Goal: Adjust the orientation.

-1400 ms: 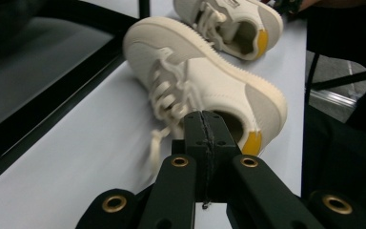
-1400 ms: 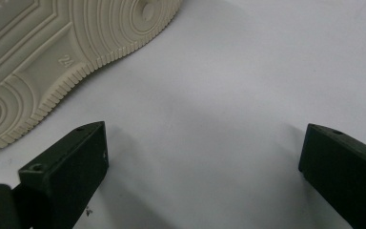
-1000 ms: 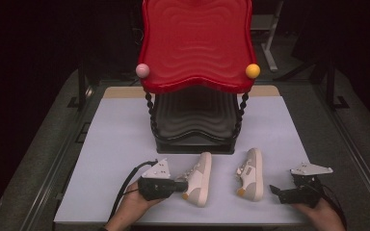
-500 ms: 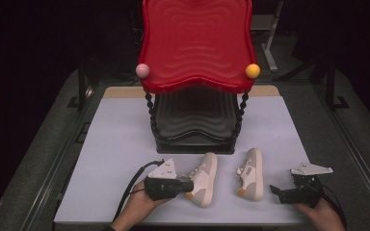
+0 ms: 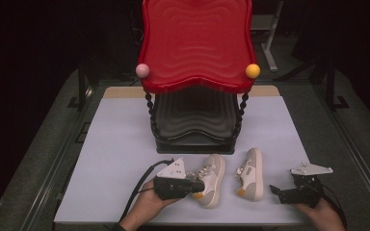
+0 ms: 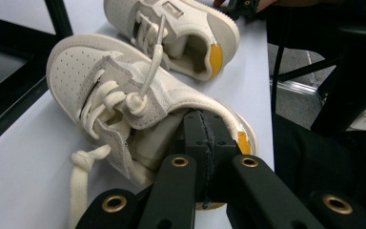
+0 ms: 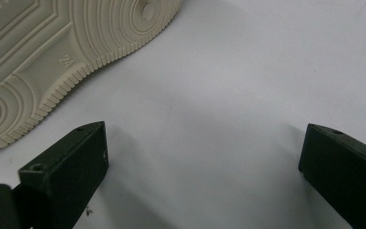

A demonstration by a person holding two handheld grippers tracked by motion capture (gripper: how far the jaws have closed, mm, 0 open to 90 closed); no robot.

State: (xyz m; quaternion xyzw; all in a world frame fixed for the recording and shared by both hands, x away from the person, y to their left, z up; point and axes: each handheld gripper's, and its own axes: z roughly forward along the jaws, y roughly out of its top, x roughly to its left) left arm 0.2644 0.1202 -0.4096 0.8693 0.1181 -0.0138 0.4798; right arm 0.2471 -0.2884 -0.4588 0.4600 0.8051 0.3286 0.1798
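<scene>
Nearest the person, the left claw (image 5: 200, 185) is clamped shut on the heel rim of the left shoe (image 5: 211, 179), a small cream sneaker with an orange heel tab, lying on the lilac tabletop (image 5: 115, 144). Over the last second this claw has slid with the shoe toward the right shoe (image 5: 250, 173), so the pair now lies closer together; the grip looks secure, and lifting toward the rack seems the likely next step. The right claw (image 5: 275, 191) rests wide open, holding nothing, just beside the right shoe. Farther back stands a two-tier rack (image 5: 195, 122) under a red wavy top (image 5: 197, 43).
</scene>
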